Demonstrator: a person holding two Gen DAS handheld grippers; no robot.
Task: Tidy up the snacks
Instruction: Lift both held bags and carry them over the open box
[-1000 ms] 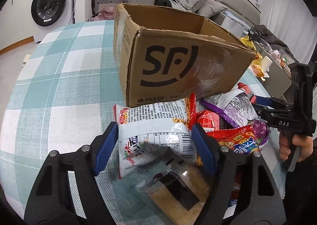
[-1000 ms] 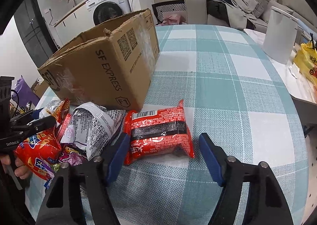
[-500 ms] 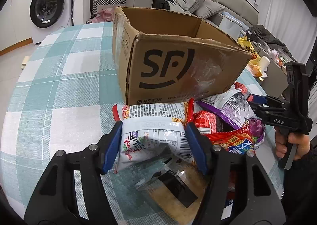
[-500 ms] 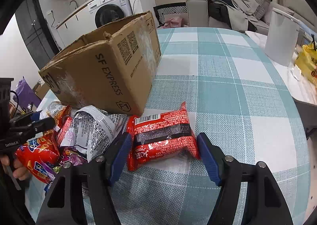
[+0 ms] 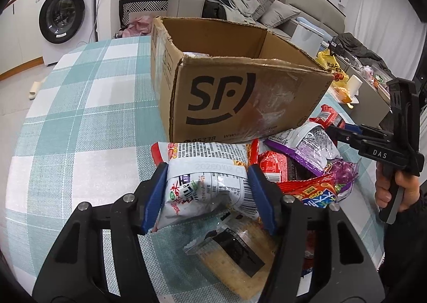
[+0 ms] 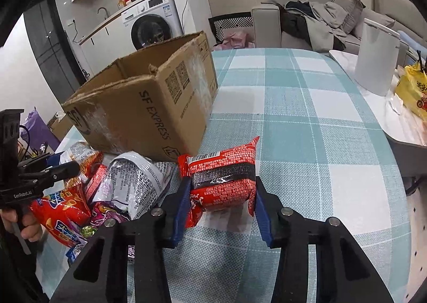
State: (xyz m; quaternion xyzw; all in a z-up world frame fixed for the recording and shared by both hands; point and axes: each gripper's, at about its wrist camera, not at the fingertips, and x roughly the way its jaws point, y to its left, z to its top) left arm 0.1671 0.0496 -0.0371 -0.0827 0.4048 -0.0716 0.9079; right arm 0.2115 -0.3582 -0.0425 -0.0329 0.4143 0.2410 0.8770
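A white snack packet point(image 5: 205, 167) with red ends sits between the blue pads of my left gripper point(image 5: 207, 172); the jaws are closing and press its sides, denting it. In the right wrist view a red noodle packet point(image 6: 222, 169) is squeezed in my right gripper point(image 6: 222, 183), which is shut on it, with the packet tilted up off the checked cloth. The open cardboard box point(image 5: 240, 95) stands just behind both packets. A heap of red, purple and silver snack bags point(image 5: 307, 164) lies between the two grippers.
A clear-wrapped cracker pack point(image 5: 234, 252) lies under my left gripper. The teal checked tablecloth point(image 6: 307, 121) runs out to the right. A white appliance point(image 6: 376, 60) and a yellow bag point(image 6: 413, 89) stand on a side surface. A washing machine point(image 5: 64, 15) and sofa are behind.
Both grippers' jaws have narrowed onto their packets. The red noodle packet has tipped up off the cloth, and the white packet is now dented between the left pads.
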